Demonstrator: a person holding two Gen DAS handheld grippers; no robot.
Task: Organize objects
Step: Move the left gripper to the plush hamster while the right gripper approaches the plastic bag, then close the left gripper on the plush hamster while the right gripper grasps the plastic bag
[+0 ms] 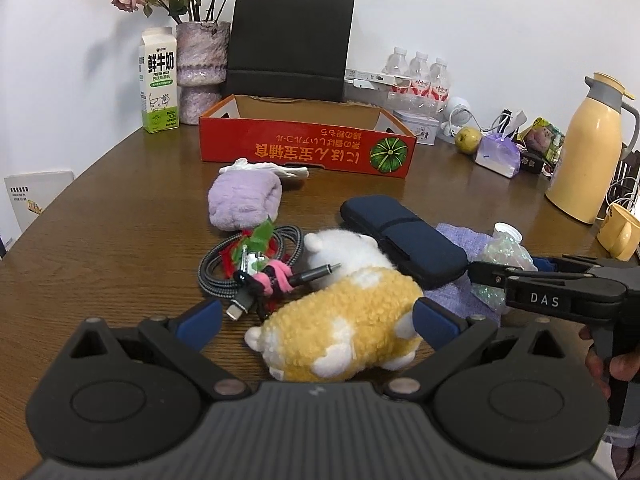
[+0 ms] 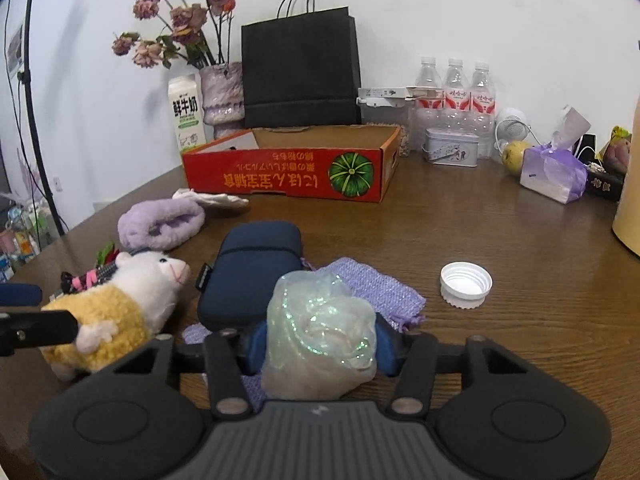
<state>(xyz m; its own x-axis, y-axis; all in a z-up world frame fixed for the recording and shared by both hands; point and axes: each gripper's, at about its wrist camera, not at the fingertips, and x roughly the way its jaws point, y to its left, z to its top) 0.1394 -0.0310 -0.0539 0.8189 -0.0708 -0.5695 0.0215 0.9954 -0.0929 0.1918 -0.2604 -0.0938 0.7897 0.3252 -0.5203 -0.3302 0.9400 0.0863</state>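
A yellow and white plush sheep (image 1: 344, 320) lies on its side on the brown table (image 1: 120, 240). My left gripper (image 1: 318, 322) stands open around it, one blue pad on each side, the left pad clear of the fur. In the right wrist view the sheep (image 2: 120, 304) lies at the left. My right gripper (image 2: 320, 346) is shut on a crumpled iridescent plastic bundle (image 2: 320, 328), both blue pads against its sides. That bundle (image 1: 500, 252) rests on a purple knit cloth (image 2: 376, 286) beside a navy zip case (image 2: 252, 272). An open red cardboard box (image 1: 304, 152) stands behind.
A coiled grey cable (image 1: 224, 272) with a pipe-cleaner flower, a purple fluffy sock (image 1: 244, 200) and a white bottle cap (image 2: 466, 285) lie nearby. At the back stand a milk carton (image 1: 158, 84), vase, black paper bag (image 1: 290, 40), water bottles (image 2: 456, 92); a yellow thermos (image 1: 588, 152) stands right.
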